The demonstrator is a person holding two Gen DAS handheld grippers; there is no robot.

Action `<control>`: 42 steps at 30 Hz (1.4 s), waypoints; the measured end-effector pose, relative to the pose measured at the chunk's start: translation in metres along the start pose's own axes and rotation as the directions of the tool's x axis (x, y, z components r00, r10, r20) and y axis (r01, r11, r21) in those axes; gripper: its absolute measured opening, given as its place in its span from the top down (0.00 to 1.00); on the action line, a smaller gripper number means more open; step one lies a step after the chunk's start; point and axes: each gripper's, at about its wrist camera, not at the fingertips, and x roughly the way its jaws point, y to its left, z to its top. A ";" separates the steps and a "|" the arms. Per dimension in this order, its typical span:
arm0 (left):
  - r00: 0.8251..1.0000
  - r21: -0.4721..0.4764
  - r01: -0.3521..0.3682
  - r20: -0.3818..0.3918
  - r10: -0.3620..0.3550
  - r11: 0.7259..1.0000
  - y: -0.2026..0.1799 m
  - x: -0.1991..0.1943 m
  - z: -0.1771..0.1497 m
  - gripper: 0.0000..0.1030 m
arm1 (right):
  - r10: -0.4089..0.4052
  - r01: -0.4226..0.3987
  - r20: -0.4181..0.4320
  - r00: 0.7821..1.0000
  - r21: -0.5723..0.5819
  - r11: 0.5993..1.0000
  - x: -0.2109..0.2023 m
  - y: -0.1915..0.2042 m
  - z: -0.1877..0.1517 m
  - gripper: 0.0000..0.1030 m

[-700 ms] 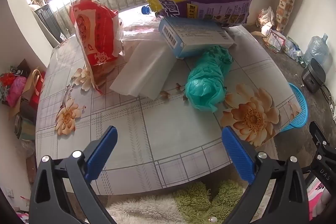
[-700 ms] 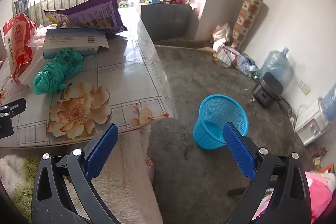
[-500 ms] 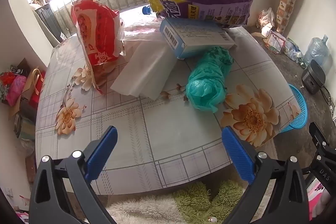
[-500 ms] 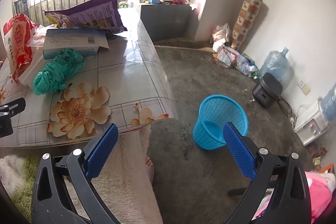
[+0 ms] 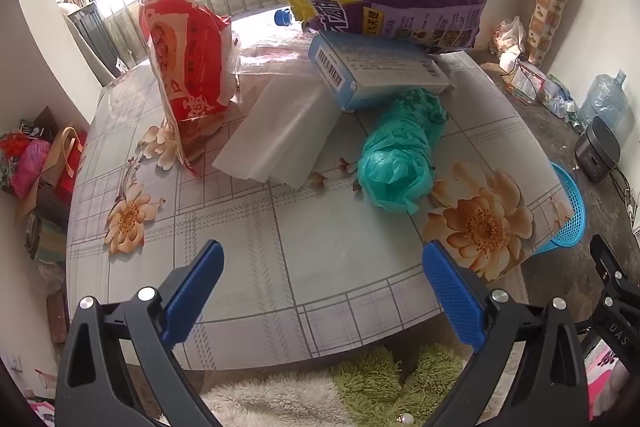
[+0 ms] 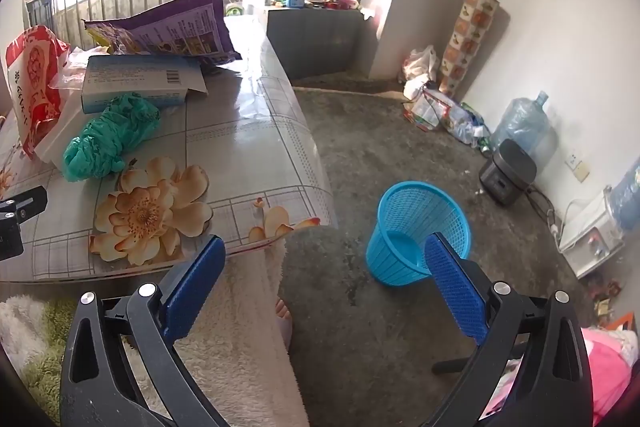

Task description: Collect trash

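On the flowered table [image 5: 280, 259] lie a crumpled green plastic bag [image 5: 400, 155], a light blue carton [image 5: 376, 71], a white plastic sheet [image 5: 280, 135], a red snack bag [image 5: 188, 67] standing upright and a purple bag [image 5: 392, 11] at the back. My left gripper [image 5: 322, 263] hovers over the table's near edge, open, nothing between its blue pads. My right gripper [image 6: 324, 259] is open over the floor beside the table's corner. A blue mesh basket [image 6: 420, 231] stands on the floor right behind its right finger. The green bag [image 6: 108, 139] lies far to its left.
A fluffy white and green seat cover [image 6: 224, 339] sits under the table edge, with a bare foot [image 6: 282, 311] beside it. A dark rice cooker [image 6: 508, 171], a water jug [image 6: 524, 123] and bags of clutter [image 6: 436, 107] line the right wall. Grey floor surrounds the basket.
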 end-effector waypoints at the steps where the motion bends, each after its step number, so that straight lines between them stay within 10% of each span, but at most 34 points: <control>1: 1.000 0.000 0.000 0.000 0.000 1.000 0.000 0.000 0.000 0.05 | -0.001 0.001 0.000 1.000 -0.001 1.000 0.001 -0.001 0.000 0.08; 42: 1.000 -0.002 -0.017 0.000 0.017 1.000 0.004 0.002 0.004 0.05 | -0.003 0.003 0.009 1.000 -0.004 1.000 0.001 -0.001 0.003 0.08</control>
